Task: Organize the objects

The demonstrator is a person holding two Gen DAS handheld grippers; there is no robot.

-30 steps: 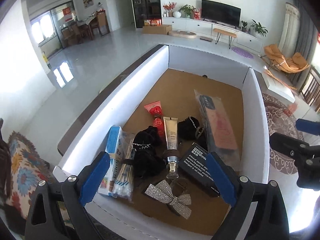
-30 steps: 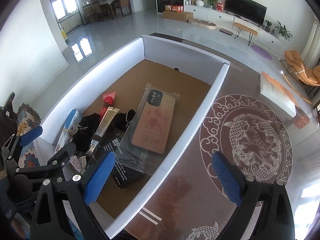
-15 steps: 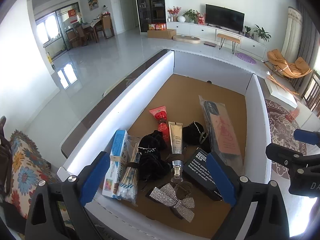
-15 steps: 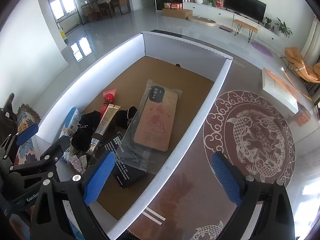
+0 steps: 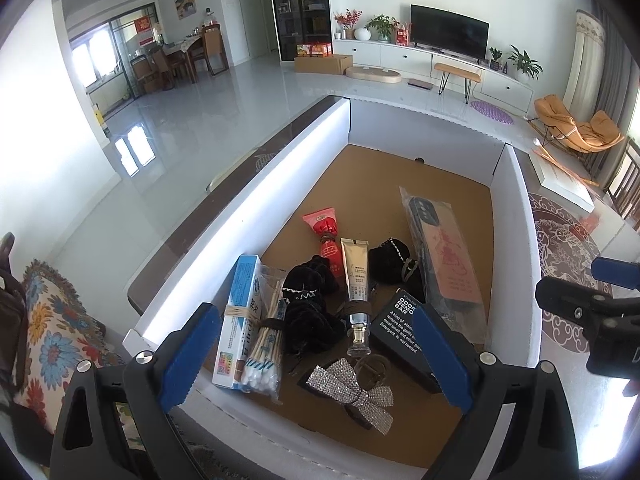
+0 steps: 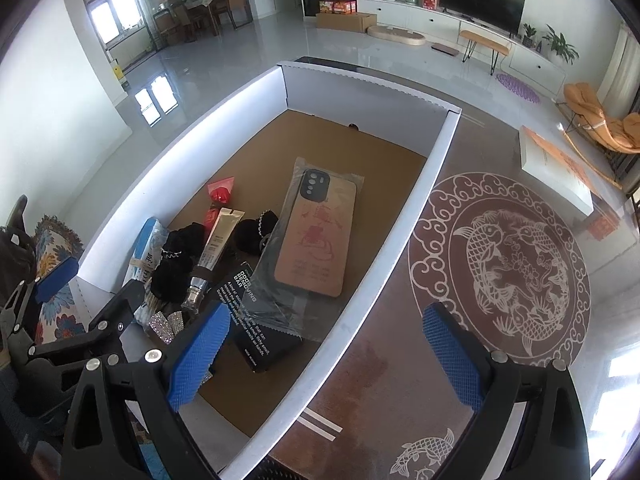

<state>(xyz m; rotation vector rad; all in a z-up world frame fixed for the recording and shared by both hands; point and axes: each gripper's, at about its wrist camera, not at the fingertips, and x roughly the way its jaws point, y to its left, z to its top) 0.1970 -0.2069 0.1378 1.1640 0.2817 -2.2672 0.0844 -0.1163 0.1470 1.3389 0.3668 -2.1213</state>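
A white-walled box (image 5: pixel 516 240) with a brown floor holds several items at its near end: a bagged phone case (image 5: pixel 444 264) (image 6: pixel 320 244), a black odor-remover box (image 5: pixel 400 324) (image 6: pixel 256 320), a beige tube (image 5: pixel 355 280), a red tube (image 5: pixel 326 236), black scrunchies (image 5: pixel 308 304), cotton swabs (image 5: pixel 264 348), a blue box (image 5: pixel 238 316) and a rhinestone bow (image 5: pixel 352 388). My left gripper (image 5: pixel 316 360) is open and empty above the box's near end. My right gripper (image 6: pixel 324 356) is open and empty over the box's right wall.
The box sits on a brown table with a carp medallion (image 6: pixel 512 268). A white flat box (image 6: pixel 556 168) lies at the table's far right. A floral cushion (image 5: pixel 52 340) is at the left. The far half of the box floor (image 5: pixel 400 176) is bare.
Both grippers have risen and drawn back a little from the box. The objects inside have not moved.
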